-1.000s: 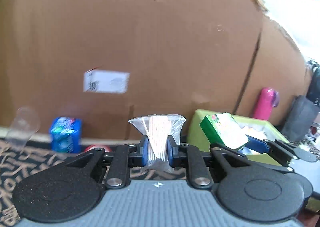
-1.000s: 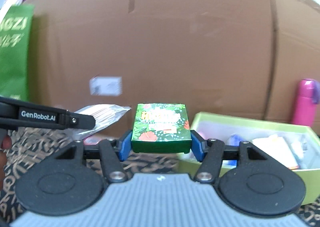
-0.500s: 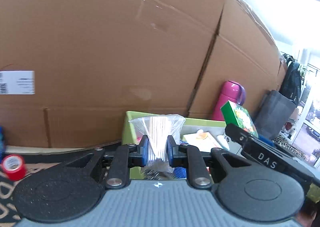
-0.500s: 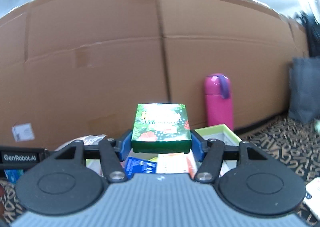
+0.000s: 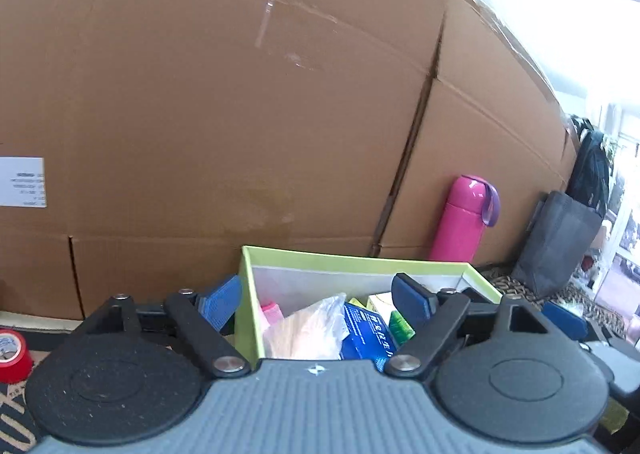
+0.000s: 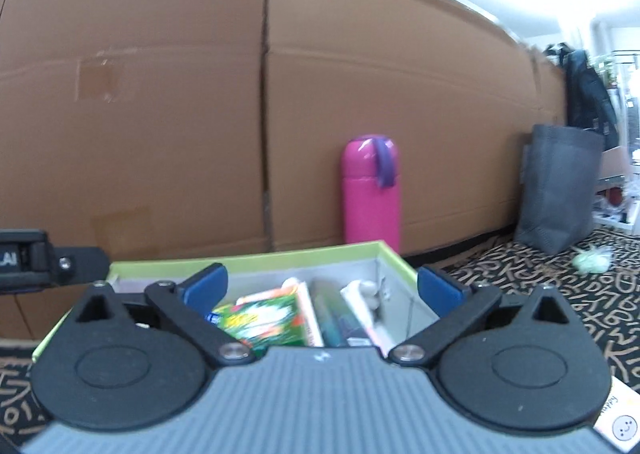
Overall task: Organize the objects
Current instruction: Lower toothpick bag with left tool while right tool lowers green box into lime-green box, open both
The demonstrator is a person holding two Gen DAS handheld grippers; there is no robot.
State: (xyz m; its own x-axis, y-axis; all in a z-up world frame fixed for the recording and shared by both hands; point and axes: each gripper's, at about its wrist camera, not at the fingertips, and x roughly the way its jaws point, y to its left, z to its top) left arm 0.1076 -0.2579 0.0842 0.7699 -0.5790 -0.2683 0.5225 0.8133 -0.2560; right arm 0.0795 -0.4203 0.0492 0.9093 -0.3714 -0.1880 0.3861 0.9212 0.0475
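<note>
Left gripper: jaws wide apart, holding nothing. Just below and ahead of them, a clear bag of thin sticks, lying inside the green box, leaning on a blue packet. Long side of the bag pointing up and away, toward the back of the box.

Right gripper: jaws wide apart too, empty. Right under them, a green packet with flowers, lying in the same box beside other packets, a little tilted.

Both things in the box, so likely time to pull back and fetch more. Nearest loose thing: a red tape roll, off to the left on the mat, closer to the left gripper.

Under it all, a dark mat with tan squiggles. Behind the box, a pink bottle standing upright against a big cardboard wall. Far right, a grey bag.
</note>
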